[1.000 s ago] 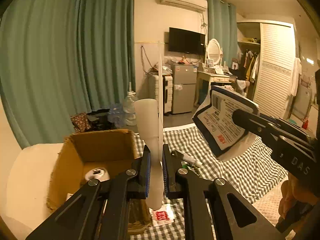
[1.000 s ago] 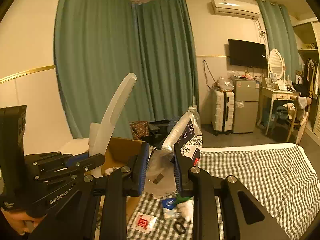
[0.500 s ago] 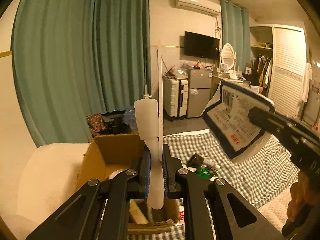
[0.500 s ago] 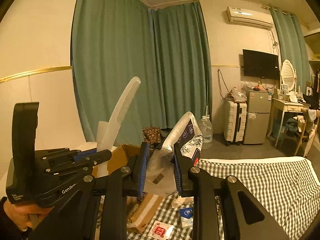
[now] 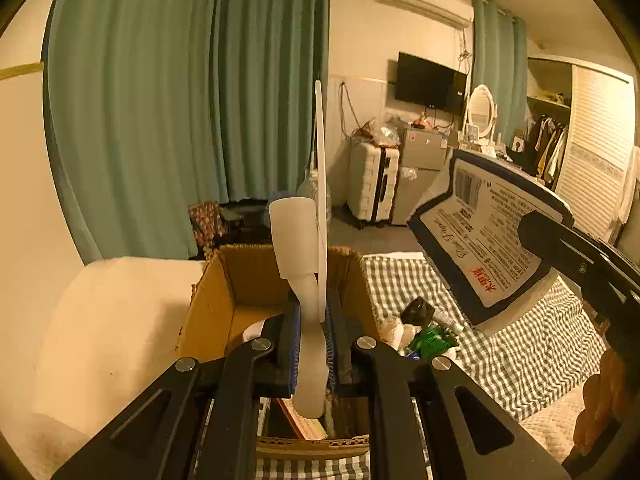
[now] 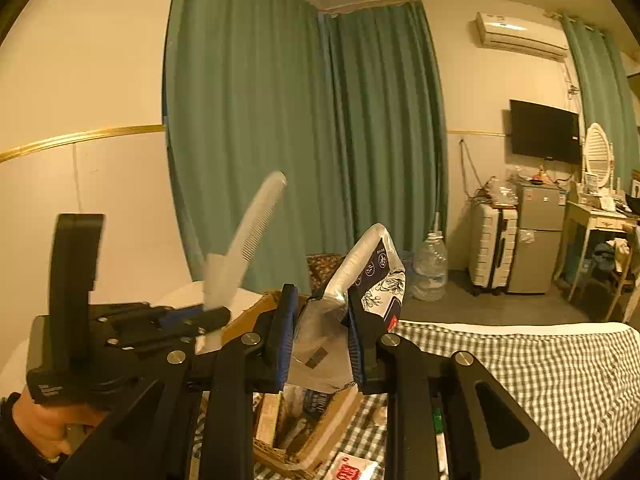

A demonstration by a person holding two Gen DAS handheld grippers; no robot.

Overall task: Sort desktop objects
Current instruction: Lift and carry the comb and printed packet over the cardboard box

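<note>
My left gripper (image 5: 312, 344) is shut on a white comb (image 5: 304, 248), held upright above the open cardboard box (image 5: 224, 292). The comb (image 6: 248, 236) and the left gripper (image 6: 192, 316) also show at the left of the right wrist view. My right gripper (image 6: 320, 344) is shut on a dark blue and silver packet (image 6: 360, 280), held above the box's near corner (image 6: 320, 432). The packet's printed back (image 5: 484, 240) shows at the right of the left wrist view.
Small items (image 5: 420, 332) lie on the checked cloth (image 5: 520, 352) right of the box, and a red-and-white sachet (image 6: 352, 470) lies in front. A white cushion (image 5: 112, 320) is left of the box. Curtains, suitcase and fridge stand far behind.
Both grippers have moved left toward the box with their loads. The left gripper with the comb now hangs over the box opening; the packet is over the box's near corner.
</note>
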